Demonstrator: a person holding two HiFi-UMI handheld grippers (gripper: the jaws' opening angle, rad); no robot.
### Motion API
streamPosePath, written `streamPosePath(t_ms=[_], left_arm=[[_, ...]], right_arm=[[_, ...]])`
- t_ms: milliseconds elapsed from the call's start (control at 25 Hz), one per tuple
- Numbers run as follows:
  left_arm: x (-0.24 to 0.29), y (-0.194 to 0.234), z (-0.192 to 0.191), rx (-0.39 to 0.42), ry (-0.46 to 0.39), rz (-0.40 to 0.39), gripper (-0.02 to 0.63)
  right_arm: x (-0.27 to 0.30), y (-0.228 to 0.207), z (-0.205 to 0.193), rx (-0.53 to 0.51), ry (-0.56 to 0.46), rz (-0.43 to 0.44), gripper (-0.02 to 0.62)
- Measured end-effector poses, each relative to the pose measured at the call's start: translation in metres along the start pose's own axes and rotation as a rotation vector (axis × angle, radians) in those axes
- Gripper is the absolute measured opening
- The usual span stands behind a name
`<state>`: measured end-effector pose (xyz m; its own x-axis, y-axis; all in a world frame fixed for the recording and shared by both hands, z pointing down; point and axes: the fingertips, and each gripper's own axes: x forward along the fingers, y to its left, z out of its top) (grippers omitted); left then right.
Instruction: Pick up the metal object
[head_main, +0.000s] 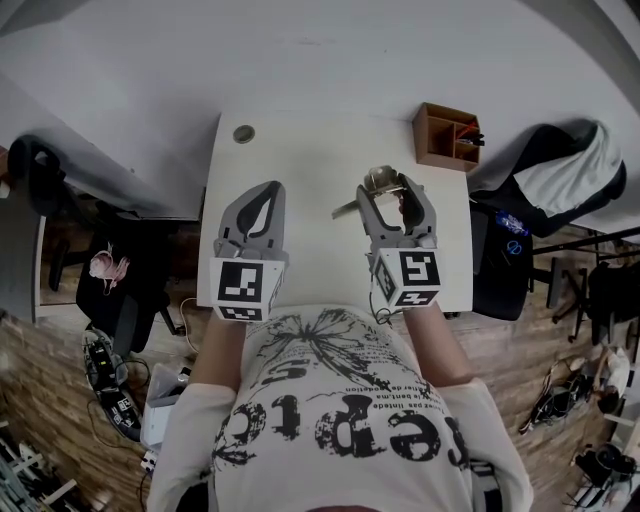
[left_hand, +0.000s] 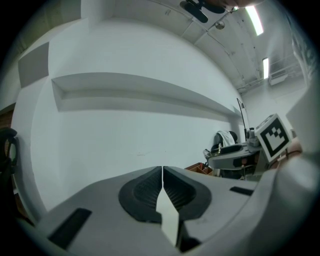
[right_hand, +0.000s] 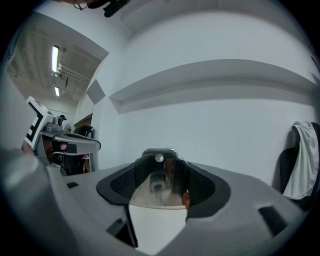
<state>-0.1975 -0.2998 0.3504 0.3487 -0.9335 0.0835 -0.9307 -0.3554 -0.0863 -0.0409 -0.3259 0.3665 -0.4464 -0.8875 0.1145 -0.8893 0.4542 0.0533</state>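
A shiny metal object (head_main: 378, 183) with a flat handle sticking out to the left sits between the jaws of my right gripper (head_main: 392, 187), held above the white table (head_main: 300, 150). In the right gripper view the metal object (right_hand: 161, 177) fills the gap between the black pads, which are shut on it. My left gripper (head_main: 262, 196) hovers over the table's left half with its jaws pressed together and nothing between them. The left gripper view shows its pads (left_hand: 150, 192) meeting along a thin line, and the right gripper (left_hand: 235, 152) off to the right.
A brown wooden organizer box (head_main: 447, 137) stands at the table's far right corner. A small round grommet (head_main: 243, 133) lies near the far left corner. Black chairs, one draped with a white cloth (head_main: 570, 175), flank the table. A white wall lies ahead.
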Motion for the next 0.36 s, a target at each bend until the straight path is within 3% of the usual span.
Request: streamPosePath(t_ms=[360], left_arm=[[0.0058, 0.0031, 0.0045, 0.019, -0.010, 0.014, 0.011]], right_arm=[[0.0017, -0.0055, -0.0011, 0.003, 0.003, -0.001, 0.279]])
